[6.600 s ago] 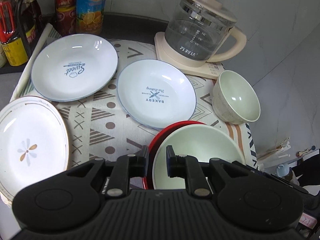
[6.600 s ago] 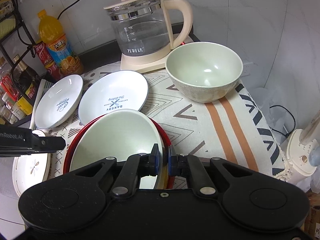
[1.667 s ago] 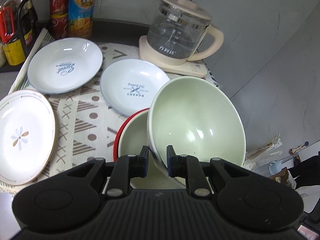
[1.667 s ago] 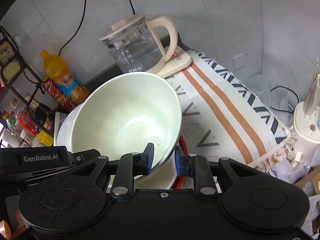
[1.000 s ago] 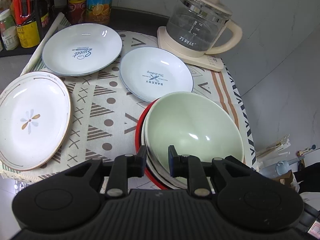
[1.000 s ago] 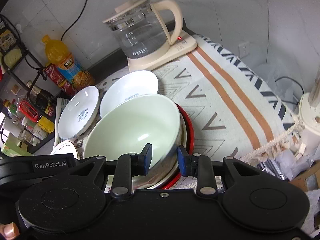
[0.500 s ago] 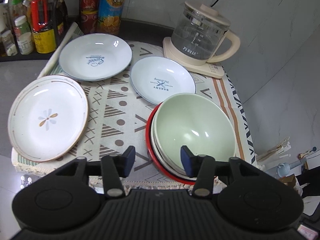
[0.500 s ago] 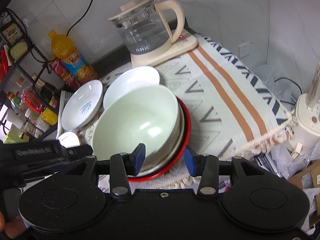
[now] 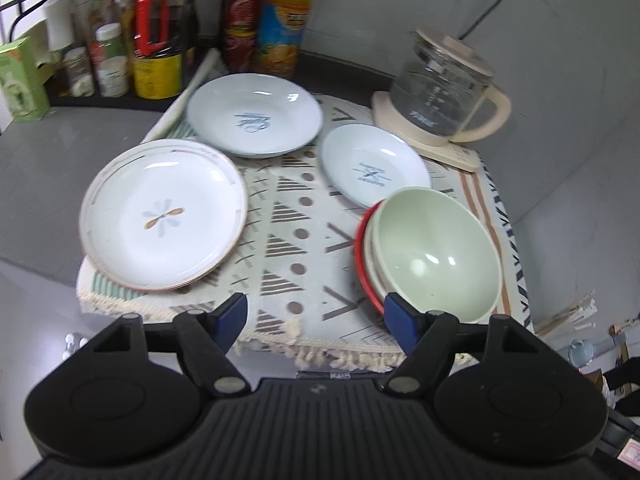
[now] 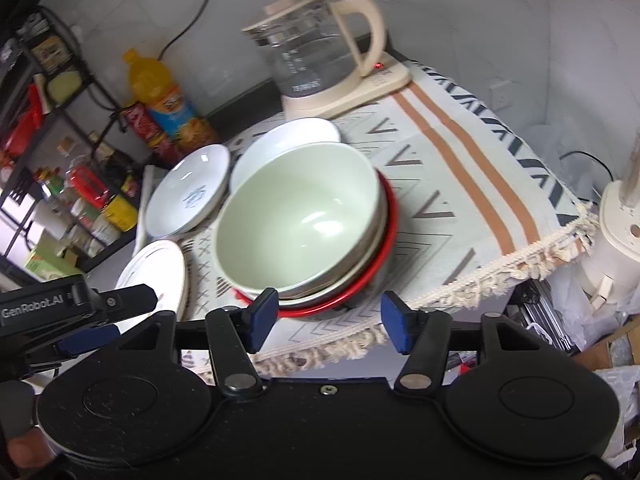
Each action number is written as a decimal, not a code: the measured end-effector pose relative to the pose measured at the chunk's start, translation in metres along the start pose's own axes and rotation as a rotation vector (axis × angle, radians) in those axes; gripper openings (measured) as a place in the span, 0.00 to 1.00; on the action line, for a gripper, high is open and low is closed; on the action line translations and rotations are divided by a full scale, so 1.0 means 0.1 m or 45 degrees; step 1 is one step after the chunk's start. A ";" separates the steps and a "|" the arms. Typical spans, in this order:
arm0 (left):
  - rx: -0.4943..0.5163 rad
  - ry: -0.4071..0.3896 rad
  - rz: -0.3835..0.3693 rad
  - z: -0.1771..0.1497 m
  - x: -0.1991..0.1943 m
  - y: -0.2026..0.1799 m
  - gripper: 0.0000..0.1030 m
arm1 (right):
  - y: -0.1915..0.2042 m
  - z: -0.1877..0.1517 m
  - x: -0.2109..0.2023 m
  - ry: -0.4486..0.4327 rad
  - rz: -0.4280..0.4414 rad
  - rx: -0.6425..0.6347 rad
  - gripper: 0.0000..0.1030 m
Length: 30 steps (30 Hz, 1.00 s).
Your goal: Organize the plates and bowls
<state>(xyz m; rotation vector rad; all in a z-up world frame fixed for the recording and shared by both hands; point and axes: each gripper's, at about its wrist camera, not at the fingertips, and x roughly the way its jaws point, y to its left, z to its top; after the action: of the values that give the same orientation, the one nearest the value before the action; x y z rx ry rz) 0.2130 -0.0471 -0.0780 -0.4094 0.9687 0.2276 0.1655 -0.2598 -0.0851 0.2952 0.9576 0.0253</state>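
Beyond both grippers' empty, opening fingers, stacked bowls (image 9: 436, 248) sit right; loose plates (image 9: 160, 212) lie nearer the left gripper (image 9: 316, 318)

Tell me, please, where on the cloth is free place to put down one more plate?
The largest bare patch is the striped cloth between the bowl stack, the kettle and the fringed edge. A narrower strip lies between the flower plate and the stack. The back is crowded: two white plates, then bottles.
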 end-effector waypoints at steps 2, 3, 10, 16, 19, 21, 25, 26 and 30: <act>-0.022 -0.023 0.021 -0.01 -0.05 0.08 0.79 | 0.05 0.00 -0.03 -0.006 0.007 -0.017 0.66; -0.030 -0.035 0.035 -0.01 -0.07 0.12 0.79 | 0.08 0.00 -0.04 -0.009 0.011 -0.030 0.70; -0.063 -0.037 0.126 0.06 -0.14 0.39 0.80 | 0.35 0.03 -0.02 -0.039 0.074 -0.102 0.88; -0.083 -0.040 0.142 0.17 -0.12 0.65 0.80 | 0.59 0.01 0.09 -0.027 0.121 -0.144 0.96; -0.081 -0.028 0.139 0.25 -0.07 0.78 0.80 | 0.72 0.02 0.17 -0.022 0.123 -0.157 0.96; -0.094 -0.024 0.139 0.31 -0.02 0.89 0.80 | 0.82 0.03 0.23 -0.018 0.121 -0.175 0.96; -0.093 -0.005 0.110 0.48 0.08 1.05 0.80 | 1.04 0.08 0.38 -0.012 0.117 -0.206 0.96; -0.089 -0.001 0.110 0.53 0.10 1.08 0.80 | 1.09 0.10 0.42 -0.013 0.109 -0.203 0.96; -0.088 0.006 0.080 0.77 0.21 1.22 0.80 | 1.28 0.19 0.56 -0.014 0.095 -0.194 0.96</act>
<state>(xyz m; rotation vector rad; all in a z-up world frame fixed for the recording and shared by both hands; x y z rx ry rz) 0.2373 0.0958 -0.0855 -0.4437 0.9814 0.3178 0.2268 -0.1332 -0.0867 0.1900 0.9281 0.1640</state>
